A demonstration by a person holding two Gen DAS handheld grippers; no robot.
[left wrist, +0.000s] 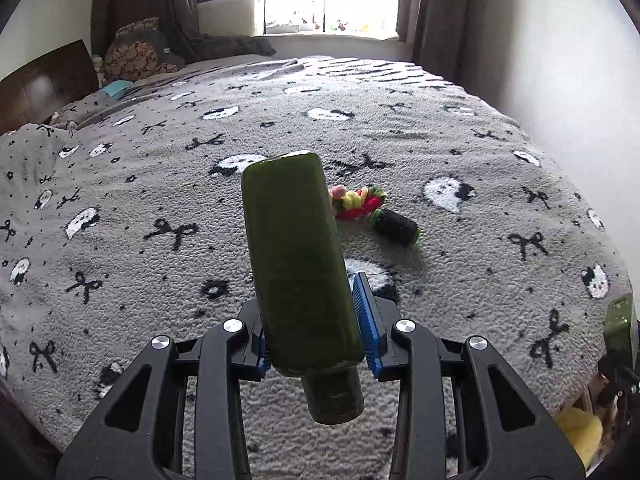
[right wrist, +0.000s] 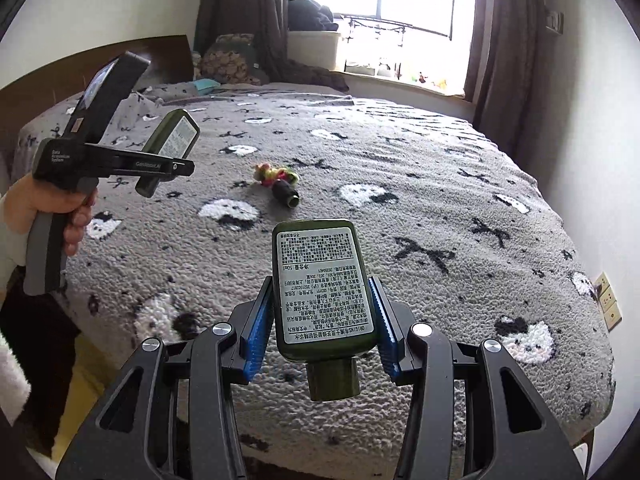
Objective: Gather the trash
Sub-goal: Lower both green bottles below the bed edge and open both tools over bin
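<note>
My left gripper is shut on a dark green bottle, cap end toward the camera, lifted above the bed. The right wrist view shows that same left gripper at the left, in a person's hand, with its bottle tilted up. My right gripper is shut on a labelled green bottle, its blue pads pressing both sides and its cap pointing back. On the blanket lie a colourful yarn bundle and a black thread spool, touching each other.
The bed carries a grey blanket with bows and white patches. Pillows and a dark headboard are at the far left. A window with brown curtains lies behind. Wall sockets sit right of the bed.
</note>
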